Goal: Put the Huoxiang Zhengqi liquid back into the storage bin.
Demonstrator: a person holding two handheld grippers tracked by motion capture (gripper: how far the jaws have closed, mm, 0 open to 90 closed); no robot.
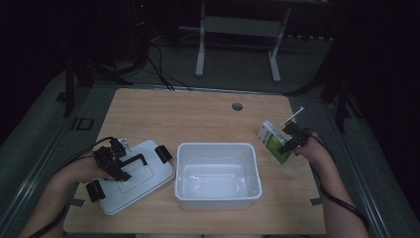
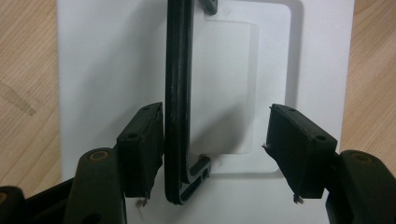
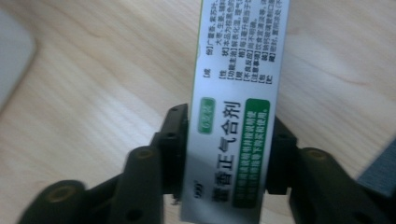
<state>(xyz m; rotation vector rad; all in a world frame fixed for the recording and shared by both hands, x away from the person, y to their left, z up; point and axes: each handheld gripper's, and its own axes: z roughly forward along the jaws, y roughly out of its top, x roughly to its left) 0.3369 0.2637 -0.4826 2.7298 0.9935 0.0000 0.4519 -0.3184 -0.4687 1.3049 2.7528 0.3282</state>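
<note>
A white lid [image 1: 148, 181] lies flat at the table's front left, with a black handle [image 1: 133, 159] across its top. My left gripper [image 1: 120, 167] hovers over it, open. In the left gripper view the handle [image 2: 178, 93] stands between the jaws of the left gripper [image 2: 215, 149], close against the left pad and well apart from the right one. At the right edge of the table, a white and green carton [image 1: 271, 139] is gripped by my right gripper [image 1: 292, 139]. In the right gripper view, both pads of the right gripper [image 3: 227, 158] press the narrow sides of the carton [image 3: 236, 84].
An empty white bin [image 1: 218, 200] stands at the front middle of the wooden table [image 1: 198, 114], between the lid and the carton. A round cable hole [image 1: 237, 106] sits near the far edge. Beyond the table are dark floor, cables and white stand legs.
</note>
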